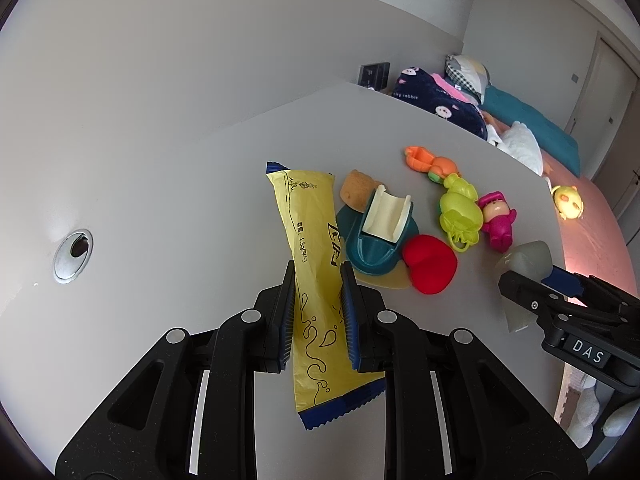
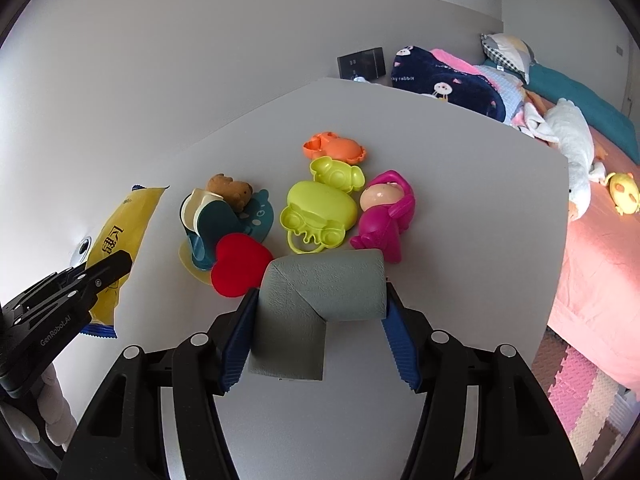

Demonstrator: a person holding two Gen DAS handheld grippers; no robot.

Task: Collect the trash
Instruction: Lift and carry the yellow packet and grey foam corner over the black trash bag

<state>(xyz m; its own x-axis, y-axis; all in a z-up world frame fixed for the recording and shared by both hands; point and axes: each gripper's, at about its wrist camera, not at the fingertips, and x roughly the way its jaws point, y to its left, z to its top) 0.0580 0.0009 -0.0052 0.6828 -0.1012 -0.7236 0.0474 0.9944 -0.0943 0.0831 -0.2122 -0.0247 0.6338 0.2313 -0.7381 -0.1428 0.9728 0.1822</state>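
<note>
Yellow wrapper: light, crinkly film, pinched mid-length in left hand-held gripper. Grey foam corner piece: soft, squashy, clamped across its width by right hand-held gripper.

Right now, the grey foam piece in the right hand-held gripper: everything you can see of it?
The grey foam corner guard is an L-shaped piece with a leathery, pebbled skin and a diagonal mitre seam where its two arms meet. One arm runs across between the blue pads; the other hangs down toward the camera. The right hand-held gripper clamps it from both sides above the white table, just in front of the red heart. From the left wrist view it looks paler, partly hidden behind the black fingers.
</note>
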